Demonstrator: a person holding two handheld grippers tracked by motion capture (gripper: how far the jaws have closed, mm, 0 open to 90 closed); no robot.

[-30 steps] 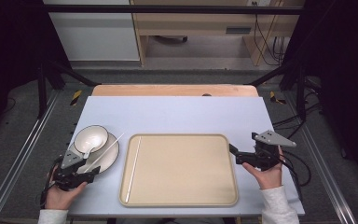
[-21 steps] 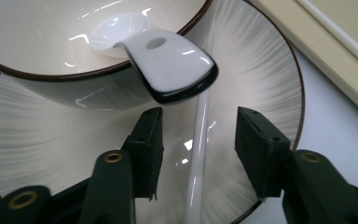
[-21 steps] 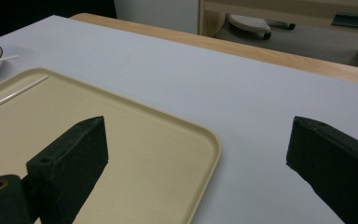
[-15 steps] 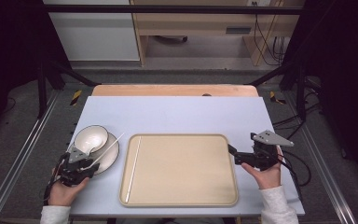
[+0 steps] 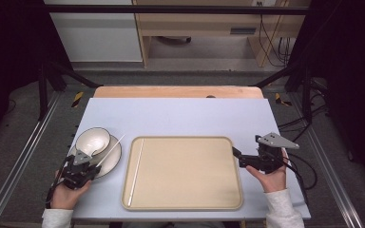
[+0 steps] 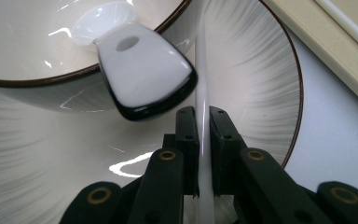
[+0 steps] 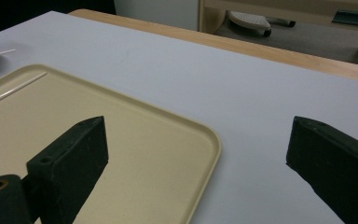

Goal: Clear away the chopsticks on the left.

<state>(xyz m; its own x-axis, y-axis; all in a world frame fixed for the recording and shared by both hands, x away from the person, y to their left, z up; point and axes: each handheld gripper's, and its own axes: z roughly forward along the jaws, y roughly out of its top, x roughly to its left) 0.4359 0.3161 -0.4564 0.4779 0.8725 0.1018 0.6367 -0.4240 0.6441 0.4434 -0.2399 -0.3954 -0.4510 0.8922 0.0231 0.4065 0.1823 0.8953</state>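
Observation:
My left gripper (image 5: 93, 167) (image 6: 204, 128) sits at the near edge of a cream plate (image 5: 113, 162) (image 6: 261, 93). Its jaws have just been closing and now pinch a thin white chopstick (image 5: 112, 149) (image 6: 202, 70) that lies across the plate. A bowl (image 5: 92, 140) (image 6: 28, 46) rests on the plate with a white spoon (image 6: 140, 70) leaning over its rim. A second chopstick (image 5: 137, 171) (image 7: 14, 92) lies along the left side of the beige tray (image 5: 185, 175) (image 7: 158, 154). My right gripper (image 5: 240, 158) (image 7: 196, 149) stands open at the tray's right rim, holding nothing.
The pale blue tabletop (image 5: 180, 116) stretches beyond the tray, with a wooden strip (image 5: 176, 91) at its far edge. Metal frame rails (image 5: 24, 156) run along both sides, and cables (image 5: 304, 166) trail by the right hand.
The left gripper's jaws have come together on the chopstick lying on the plate. The right gripper has stayed where it was.

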